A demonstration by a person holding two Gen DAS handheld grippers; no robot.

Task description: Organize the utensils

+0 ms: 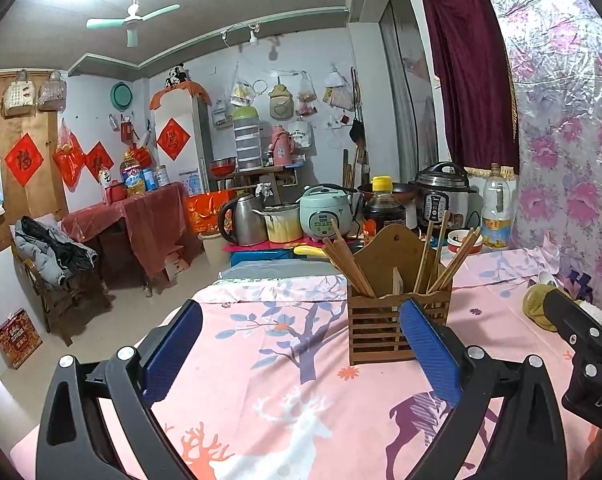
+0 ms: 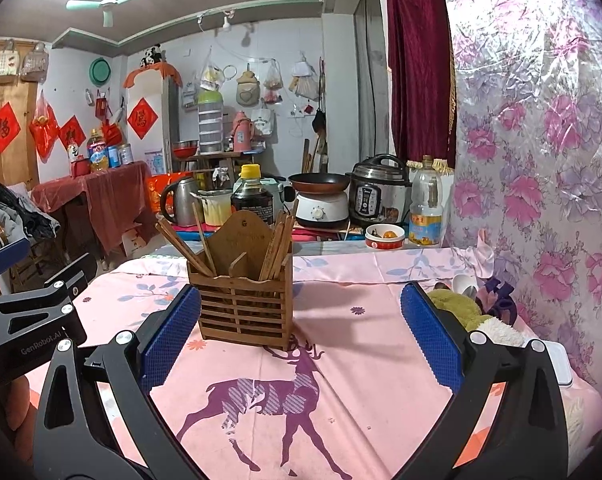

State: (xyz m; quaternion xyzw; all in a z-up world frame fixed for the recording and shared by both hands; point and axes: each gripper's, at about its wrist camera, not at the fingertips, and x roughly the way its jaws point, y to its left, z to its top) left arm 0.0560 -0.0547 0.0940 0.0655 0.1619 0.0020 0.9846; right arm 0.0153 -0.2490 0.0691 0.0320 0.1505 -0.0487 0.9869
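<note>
A slatted wooden utensil holder (image 1: 397,320) stands upright on the pink deer-print cloth (image 1: 281,380). It holds several wooden chopsticks (image 1: 349,264) in its two compartments. It also shows in the right wrist view (image 2: 245,304), with chopsticks (image 2: 279,248) leaning inside. My left gripper (image 1: 301,344) is open and empty, just short of the holder and to its left. My right gripper (image 2: 301,336) is open and empty, just short of the holder and to its right. Each gripper shows at the edge of the other's view.
A green and white cloth bundle (image 2: 473,316) with a white spoon (image 2: 465,282) lies at the right by the floral wall (image 2: 541,160). Behind the cloth-covered surface stand a soy sauce bottle (image 2: 251,196), kettle (image 2: 181,204), cookers (image 2: 377,196) and an oil bottle (image 2: 425,208).
</note>
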